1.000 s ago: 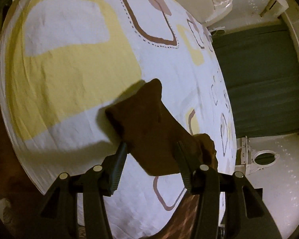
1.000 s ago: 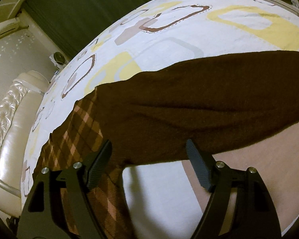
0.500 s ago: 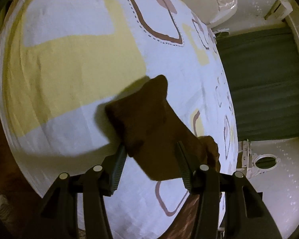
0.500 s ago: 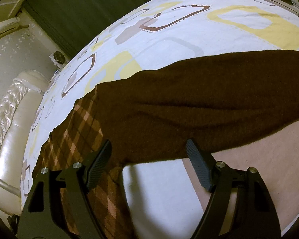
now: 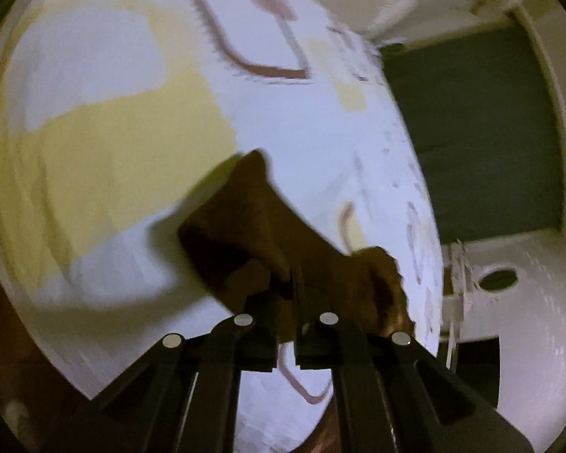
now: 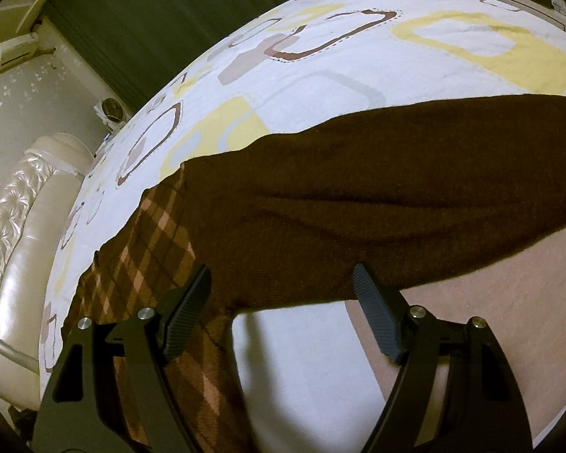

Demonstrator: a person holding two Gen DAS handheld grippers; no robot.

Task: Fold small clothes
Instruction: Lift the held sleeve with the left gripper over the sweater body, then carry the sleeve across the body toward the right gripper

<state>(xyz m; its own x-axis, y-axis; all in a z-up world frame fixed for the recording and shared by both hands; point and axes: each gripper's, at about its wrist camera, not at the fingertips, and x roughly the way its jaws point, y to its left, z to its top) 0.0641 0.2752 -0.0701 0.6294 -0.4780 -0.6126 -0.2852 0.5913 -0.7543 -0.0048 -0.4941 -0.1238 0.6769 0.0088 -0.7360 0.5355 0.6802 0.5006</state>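
A dark brown knitted garment lies on the patterned bed sheet point(image 5: 94, 158). In the left wrist view its sleeve point(image 5: 245, 226) stretches away from me, and my left gripper point(image 5: 292, 283) is shut on the sleeve's near part, the cloth bunched between the jaws. That view is blurred. In the right wrist view the brown sleeve point(image 6: 396, 196) runs across the frame, joining an argyle-patterned body point(image 6: 151, 249) at the left. My right gripper point(image 6: 283, 290) stands open just above the sleeve's lower edge, its fingers point(image 6: 373, 321) not pressing the cloth.
The bed sheet point(image 6: 358, 83) is white with yellow and brown rounded squares. A cream tufted headboard point(image 6: 15, 249) borders the bed. Dark green curtains point(image 5: 471, 132) hang beyond it. A fan point(image 5: 498, 279) stands by the wall.
My left gripper's jaws have come together on the brown sleeve, which was lying loose between them before. The left view has turned blurry. The right gripper has stayed still and open.
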